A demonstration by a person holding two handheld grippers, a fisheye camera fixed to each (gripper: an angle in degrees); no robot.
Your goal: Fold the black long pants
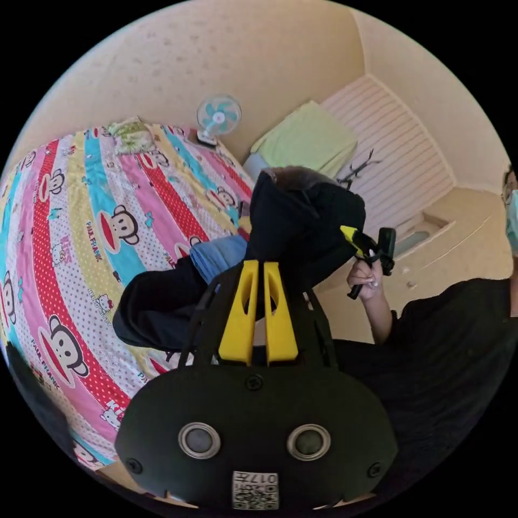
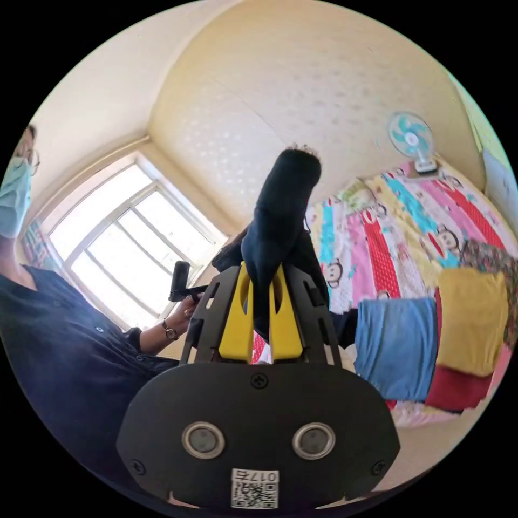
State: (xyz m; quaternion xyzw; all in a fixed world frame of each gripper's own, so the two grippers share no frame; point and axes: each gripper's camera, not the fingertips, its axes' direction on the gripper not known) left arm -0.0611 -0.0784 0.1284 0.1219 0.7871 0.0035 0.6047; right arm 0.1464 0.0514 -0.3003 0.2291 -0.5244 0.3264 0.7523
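Observation:
The black long pants (image 1: 302,221) hang bunched in the air between both grippers, and their lower part (image 1: 156,307) trails onto the bed. My left gripper (image 1: 261,267) has its yellow jaws shut on the black cloth. At the bunch's far edge a hand (image 1: 367,278) holds the right gripper (image 1: 353,237). In the right gripper view, the right gripper (image 2: 263,270) is shut on a fold of the pants (image 2: 283,205) that sticks up above the jaws. The left gripper (image 2: 181,283) shows behind it, held by a hand (image 2: 186,310).
The bed has a striped cartoon sheet (image 1: 81,216). Folded blue (image 2: 396,345), yellow (image 2: 475,318) and red (image 2: 458,391) garments lie on it. A small fan (image 2: 413,137) stands at the bed's far end, a window (image 2: 124,237) is behind, and a person in dark clothes (image 2: 54,345) stands close.

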